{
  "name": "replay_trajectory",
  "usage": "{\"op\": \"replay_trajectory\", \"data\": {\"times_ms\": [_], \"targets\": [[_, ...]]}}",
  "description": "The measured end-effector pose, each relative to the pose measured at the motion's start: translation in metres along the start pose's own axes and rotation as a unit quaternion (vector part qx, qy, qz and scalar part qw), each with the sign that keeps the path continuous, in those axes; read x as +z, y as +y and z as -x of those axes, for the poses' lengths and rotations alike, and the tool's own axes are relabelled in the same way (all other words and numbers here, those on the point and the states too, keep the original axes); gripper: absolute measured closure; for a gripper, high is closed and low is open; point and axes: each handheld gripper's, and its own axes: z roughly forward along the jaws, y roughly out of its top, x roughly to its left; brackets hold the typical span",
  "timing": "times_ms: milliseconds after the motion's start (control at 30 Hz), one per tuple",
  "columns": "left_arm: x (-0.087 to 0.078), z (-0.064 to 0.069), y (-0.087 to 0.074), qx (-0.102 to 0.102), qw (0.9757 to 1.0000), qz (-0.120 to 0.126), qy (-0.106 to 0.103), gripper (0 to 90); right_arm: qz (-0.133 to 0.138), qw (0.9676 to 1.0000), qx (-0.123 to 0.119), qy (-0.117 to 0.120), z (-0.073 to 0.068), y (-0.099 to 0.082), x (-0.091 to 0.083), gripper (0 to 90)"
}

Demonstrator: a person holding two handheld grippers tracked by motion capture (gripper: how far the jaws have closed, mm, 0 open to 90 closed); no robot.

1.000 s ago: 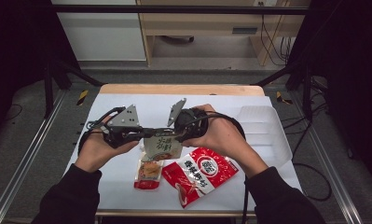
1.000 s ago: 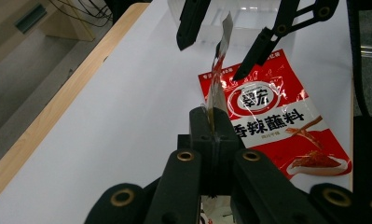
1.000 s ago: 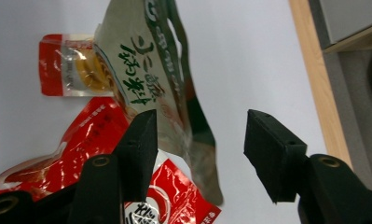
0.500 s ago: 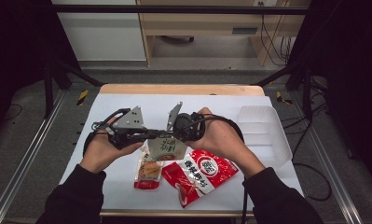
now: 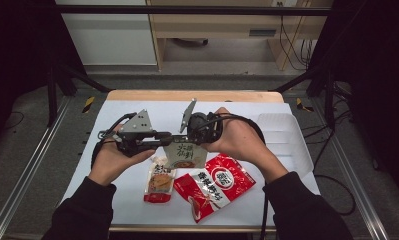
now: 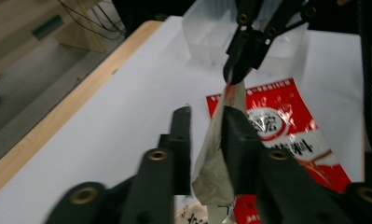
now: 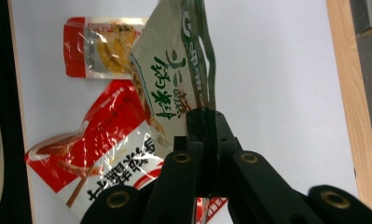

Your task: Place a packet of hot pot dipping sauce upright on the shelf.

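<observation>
Beige foil, printed with green lettering, hangs between my two grippers: one small sauce packet (image 5: 186, 155) held up above the white table (image 5: 112, 190). My right gripper (image 7: 207, 116) has its jaws pressed fully together on the packet's top edge, and the left gripper view shows that pinch from the far side. My left gripper (image 6: 207, 126) has just been opening its jaws a little; the packet's other end is between them, lying against one jaw with a slim gap to the other, so that side is no longer clamped. I count three packets in all. The second is a large red packet (image 5: 214, 184) lying flat on the table just below the hanging one. The third is a small orange packet (image 5: 159, 181) lying flat just to the left of the red one, close beside it. One clear plastic tray (image 5: 287, 135) sits at the table's right edge, well apart from the packets.
</observation>
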Motion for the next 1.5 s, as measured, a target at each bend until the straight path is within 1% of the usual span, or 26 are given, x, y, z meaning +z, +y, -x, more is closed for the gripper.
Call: {"op": "replay_trajectory", "data": {"times_ms": [33, 67, 100, 167, 200, 367, 400, 500, 533, 567, 600, 633, 667, 700, 733, 800, 867, 900, 967, 1000, 1033, 1133, 1267, 1333, 1467, 1500], "targets": [[-0.001, -0.001, -0.001, -0.021, 0.9993, 0.022, 0.020, 64.2, -0.007, 1.0000, -0.001, -0.003, 0.002, 0.000, 0.000, 90.0], [-0.001, -0.001, -0.001, -0.021, 0.9993, 0.022, 0.020, 55.2, -0.007, 1.0000, -0.001, -0.003, 0.002, 0.000, 0.000, 90.0], [-0.001, -0.002, -0.002, -0.026, 0.9988, 0.030, 0.027, 55.2, -0.009, 0.9999, -0.001, -0.007, 0.003, -0.001, -0.001, 90.0], [-0.002, -0.003, -0.011, -0.042, 0.9967, 0.047, 0.052, 40.5, -0.015, 0.9997, 0.000, -0.017, 0.008, -0.004, -0.004, 90.0], [-0.002, -0.003, -0.011, -0.042, 0.9967, 0.047, 0.052, 36.2, -0.015, 0.9997, 0.000, -0.017, 0.008, -0.004, -0.004, 90.0], [-0.008, -0.003, -0.040, -0.079, 0.9917, 0.047, 0.090, 27.1, -0.009, 0.9994, 0.016, -0.028, 0.017, -0.016, -0.011, 90.0], [-0.008, -0.003, -0.040, -0.079, 0.9917, 0.047, 0.090, 26.1, -0.009, 0.9994, 0.016, -0.028, 0.017, -0.016, -0.011, 90.0], [-0.013, 0.001, -0.063, -0.086, 0.9859, 0.029, 0.141, 23.1, -0.013, 0.9990, 0.019, -0.039, 0.022, -0.022, -0.018, 90.0], [-0.013, 0.001, -0.063, -0.086, 0.9859, 0.029, 0.141, 22.0, -0.009, 0.9988, 0.020, -0.043, 0.023, -0.023, -0.021, 90.0], [-0.015, 0.002, -0.077, -0.092, 0.9814, 0.027, 0.166, 20.4, -0.006, 0.9987, 0.024, -0.044, 0.024, -0.025, -0.024, 90.0], [-0.015, 0.002, -0.077, -0.092, 0.9814, 0.027, 0.166, 18.7, -0.002, 0.9985, 0.026, -0.047, 0.025, -0.026, -0.027, 90.0], [-0.016, 0.002, -0.091, -0.106, 0.9761, 0.021, 0.188, 15.0, -0.001, 0.9983, 0.028, -0.050, 0.027, -0.028, -0.030, 90.0], [-0.016, 0.002, -0.091, -0.106, 0.9761, 0.021, 0.188, 10.3, -0.001, 0.9983, 0.028, -0.050, 0.027, -0.028, -0.030, 90.0], [-0.017, 0.001, -0.105, -0.121, 0.9717, 0.014, 0.203, 7.3, 0.004, 0.9980, 0.031, -0.055, 0.031, -0.031, -0.038, 90.0], [-0.017, 0.001, -0.105, -0.121, 0.9717, 0.014, 0.203, 7.1, 0.004, 0.9980, 0.031, -0.055, 0.031, -0.031, -0.038, 90.0], [-0.019, -0.004, -0.126, -0.149, 0.9654, 0.018, 0.213, 5.7, 0.011, 0.9973, 0.039, -0.062, 0.036, -0.035, -0.047, 90.0], [-0.020, -0.007, -0.131, -0.150, 0.9647, 0.007, 0.216, 4.7, 0.014, 0.9971, 0.039, -0.064, 0.038, -0.037, -0.050, 90.0], [-0.022, -0.011, -0.141, -0.164, 0.9597, 0.005, 0.228, 4.7, 0.021, 0.9967, 0.047, -0.063, 0.042, -0.041, -0.055, 90.0], [-0.024, -0.013, -0.146, -0.170, 0.9583, 0.007, 0.229, 4.8, 0.023, 0.9963, 0.052, -0.064, 0.045, -0.044, -0.059, 90.0], [-0.025, -0.014, -0.151, -0.176, 0.9566, 0.009, 0.232, 4.8, 0.023, 0.9963, 0.052, -0.064, 0.045, -0.044, -0.059, 90.0], [-0.028, -0.016, -0.160, -0.185, 0.9528, 0.008, 0.240, 4.8, 0.023, 0.9962, 0.050, -0.068, 0.047, -0.047, -0.063, 90.0], [-0.027, -0.018, -0.172, -0.193, 0.9482, 0.001, 0.252, 4.9, 0.027, 0.9953, 0.055, -0.075, 0.049, -0.054, -0.072, 90.0], [-0.026, -0.019, -0.179, -0.197, 0.9469, -0.005, 0.254, 5.2, 0.036, 0.9939, 0.063, -0.083, 0.052, -0.067, -0.085, 90.0], [-0.026, -0.019, -0.181, -0.194, 0.9446, -0.004, 0.265, 5.2, 0.037, 0.9930, 0.069, -0.088, 0.053, -0.074, -0.092, 90.0], [-0.025, -0.019, -0.181, -0.179, 0.9464, -0.005, 0.269, 4.5, 0.040, 0.9912, 0.076, -0.101, 0.056, -0.087, -0.102, 90.0], [-0.025, -0.019, -0.181, -0.173, 0.9471, -0.005, 0.270, 4.5, 0.047, 0.9884, 0.090, -0.113, 0.061, -0.097, -0.108, 90.0]]}}
